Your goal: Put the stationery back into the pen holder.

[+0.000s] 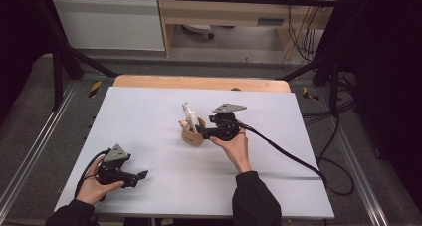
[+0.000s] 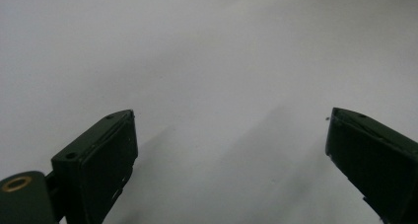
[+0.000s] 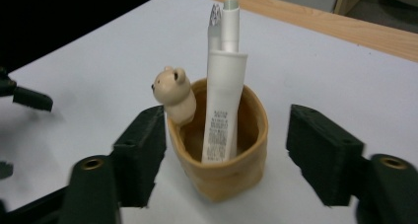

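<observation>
A white tube (image 3: 223, 105) with unreadably small print is stood in a tan bear-trimmed ceramic cup (image 3: 222, 172). The cup is straddled by the released right tool (image 3: 224, 150). The left tool (image 2: 229, 150) is held released above the white table (image 2: 207, 61).

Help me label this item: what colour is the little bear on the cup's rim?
Cream bear, with dark eyes and nose, on the tan cup; clearest in the right gripper view.

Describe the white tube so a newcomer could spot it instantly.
Start at the white table; near its middle stands a tan cup between the right gripper's open jaws. The white tube stands upright inside it, taller than the little bear figure on the rim.
</observation>
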### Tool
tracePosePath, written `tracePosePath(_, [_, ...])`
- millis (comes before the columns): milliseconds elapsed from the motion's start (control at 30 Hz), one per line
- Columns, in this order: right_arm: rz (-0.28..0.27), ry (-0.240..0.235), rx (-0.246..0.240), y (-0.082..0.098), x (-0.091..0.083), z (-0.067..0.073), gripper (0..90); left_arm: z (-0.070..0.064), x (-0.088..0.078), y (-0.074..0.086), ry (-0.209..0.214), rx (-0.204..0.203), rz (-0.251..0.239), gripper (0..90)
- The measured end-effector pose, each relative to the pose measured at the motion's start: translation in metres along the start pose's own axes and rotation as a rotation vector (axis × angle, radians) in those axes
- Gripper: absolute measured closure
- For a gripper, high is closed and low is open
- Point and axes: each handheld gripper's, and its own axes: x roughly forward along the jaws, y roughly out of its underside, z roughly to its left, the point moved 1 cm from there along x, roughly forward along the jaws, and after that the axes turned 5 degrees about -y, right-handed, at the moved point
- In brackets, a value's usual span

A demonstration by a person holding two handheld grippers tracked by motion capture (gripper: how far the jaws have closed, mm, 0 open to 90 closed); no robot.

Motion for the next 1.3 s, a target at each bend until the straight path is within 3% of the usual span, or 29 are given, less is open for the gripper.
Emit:
tracePosePath(200, [0.018, -0.011, 0.024, 0.007, -0.021, -0.006, 12.8, 0.000, 0.001, 0.000, 0.000, 0.000, 0.002, 5.5])
tracePosePath(500, [0.069, 0.014, 0.040, 0.033, -0.052, -0.022, 4.0, 0.001, 0.001, 0.000, -0.004, -0.001, 0.002, 4.1])
tracePosePath(700, [0.085, 0.002, 0.069, 0.059, -0.069, -0.031, 1.4, 0.000, 0.002, 0.000, -0.005, -0.001, 0.006, 3.0])
tracePosePath(833, [0.110, 0.003, 0.034, 0.077, -0.076, -0.037, 0.7, 0.000, 0.002, 0.000, -0.009, -0.002, 0.003, 3.0])
tracePosePath(967, [0.133, 0.012, 0.048, 0.093, -0.085, -0.043, 0.7, 0.000, 0.002, 0.000, -0.011, -0.003, 0.007, 3.0])
tracePosePath(1033, [0.131, 0.013, 0.062, 0.101, -0.091, -0.046, 0.7, -0.001, 0.003, 0.000, -0.009, 0.001, 0.008, 3.0])
tracePosePath(1133, [0.121, -0.008, 0.044, 0.114, -0.100, -0.050, 0.7, -0.001, 0.003, 0.000, -0.011, 0.004, 0.009, 3.0])
tracePosePath(1300, [0.130, 0.009, 0.057, 0.129, -0.111, -0.055, 0.7, -0.002, 0.003, 0.000, -0.011, 0.011, 0.008, 3.0])
